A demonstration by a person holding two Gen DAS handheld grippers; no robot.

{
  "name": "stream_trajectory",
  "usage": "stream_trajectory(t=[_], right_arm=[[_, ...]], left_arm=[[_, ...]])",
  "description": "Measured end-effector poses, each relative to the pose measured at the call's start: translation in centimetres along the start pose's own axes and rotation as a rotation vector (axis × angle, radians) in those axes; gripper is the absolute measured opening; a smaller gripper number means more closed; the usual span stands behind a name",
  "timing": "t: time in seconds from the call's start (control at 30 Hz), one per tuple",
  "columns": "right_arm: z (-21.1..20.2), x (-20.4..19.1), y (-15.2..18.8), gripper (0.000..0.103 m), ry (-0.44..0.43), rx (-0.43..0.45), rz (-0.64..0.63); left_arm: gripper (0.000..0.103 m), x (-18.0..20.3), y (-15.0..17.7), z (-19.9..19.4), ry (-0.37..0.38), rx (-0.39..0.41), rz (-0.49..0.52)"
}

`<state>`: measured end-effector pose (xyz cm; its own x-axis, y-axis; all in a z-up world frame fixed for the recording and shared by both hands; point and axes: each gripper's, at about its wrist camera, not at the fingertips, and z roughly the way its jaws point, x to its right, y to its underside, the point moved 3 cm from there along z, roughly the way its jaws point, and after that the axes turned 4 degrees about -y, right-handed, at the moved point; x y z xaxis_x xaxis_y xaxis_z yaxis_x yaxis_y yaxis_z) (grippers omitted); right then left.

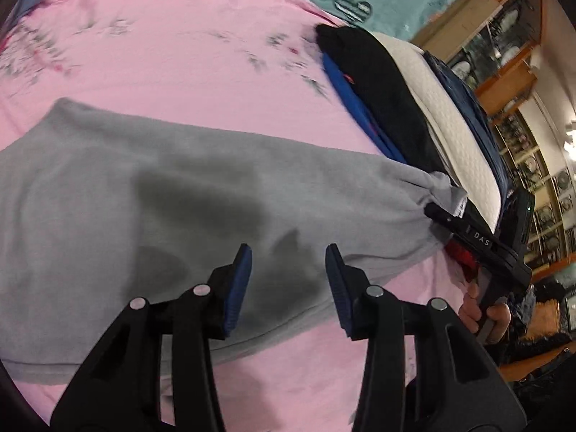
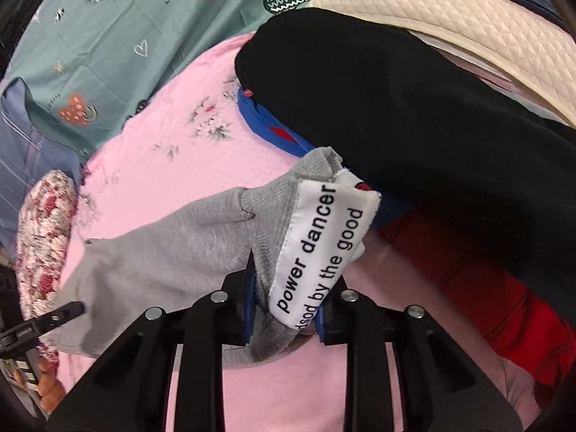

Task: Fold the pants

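— What is the right gripper [image 2: 286, 309] doing over there?

— Its two blue pads are pinching the gathered end of the grey pants [image 2: 162, 255], right at the ribbed band. A white label [image 2: 316, 248] with black lettering is sticking up out of the pinch, and the cloth is lifting slightly off the bed there.

— And the left gripper [image 1: 288, 288]?

— That one is hanging over the middle of the pants [image 1: 162, 208] with its fingers standing part-way apart. Nothing is sitting between them; I am only seeing its shadow falling on the grey cloth below.

— So where are the pants lying?

— They are stretching across a pink bedspread [image 1: 180, 68] with small flower prints, running from the left gripper's side out to the end the right one is clamping. In the left wrist view a hand [image 1: 486, 316] is wrapping round the right gripper's handle.

— Anything crowding them?

— Just beside the clamped end a stack of folded clothes [image 2: 396, 115] is sitting: black on top, blue and red underneath, with a cream quilted piece [image 2: 468, 25] behind. A teal sheet with heart prints [image 2: 144, 18] is showing beyond the pink spread.
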<state>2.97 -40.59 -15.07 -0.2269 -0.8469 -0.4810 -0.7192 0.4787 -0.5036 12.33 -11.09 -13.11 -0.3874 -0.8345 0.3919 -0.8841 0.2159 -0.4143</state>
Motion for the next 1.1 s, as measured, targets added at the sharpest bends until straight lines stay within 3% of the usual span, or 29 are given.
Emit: stream_trajectory(t=[0.03,0.1,0.17,0.3,0.37,0.47,0.53,0.63,0.77,0.87,1.03,1.1], right_arm=[[-0.7,-0.1,0.1,0.026,-0.021,0.006,0.0],[-1.3,-0.9,0.2,0.026,-0.044,0.012,-0.008],[-1.9,-1.4,0.3,0.026,-0.06,0.016,-0.017],[-2.3,-2.1,0.5,0.026,-0.074,0.028,-0.023],[-1.9,-1.9,0.4,0.026,-0.061,0.026,-0.007],[-0.8,-1.5,-0.1,0.025,-0.041,0.013,0.026],[-0.7,-1.3,-0.1,0.025,-0.035,0.009,0.036],[-1.2,-1.5,0.0,0.025,-0.035,0.01,0.036],[-1.6,-1.9,0.1,0.025,-0.029,0.012,0.038],[-1.9,-2.9,0.1,0.025,-0.017,0.027,0.015],[-2.4,-5.6,-0.3,0.025,-0.004,0.035,-0.046],[-2.6,-6.6,-0.8,0.024,-0.009,0.038,-0.058]], left_arm=[[0.038,1.4,-0.3,1.1,0.008,-0.013,0.03],[0.018,4.0,-1.1,3.8,0.019,-0.044,0.079],[0.017,5.3,-1.5,6.1,0.051,-0.091,0.082],[0.015,7.3,-0.3,9.5,0.045,-0.166,0.121],[0.015,8.4,0.9,8.9,0.036,-0.152,0.187],[0.015,9.1,1.9,8.3,0.056,-0.147,0.205],[0.015,8.8,1.7,8.4,0.074,-0.163,0.183],[0.015,8.3,0.6,8.1,0.171,-0.189,0.116],[0.015,7.9,-2.1,8.6,0.074,-0.113,0.136],[0.006,6.6,-2.7,11.0,0.041,-0.157,0.085],[0.005,6.3,-1.8,10.1,0.074,-0.151,0.065],[0.005,6.0,-0.3,9.0,0.139,-0.18,0.059]])
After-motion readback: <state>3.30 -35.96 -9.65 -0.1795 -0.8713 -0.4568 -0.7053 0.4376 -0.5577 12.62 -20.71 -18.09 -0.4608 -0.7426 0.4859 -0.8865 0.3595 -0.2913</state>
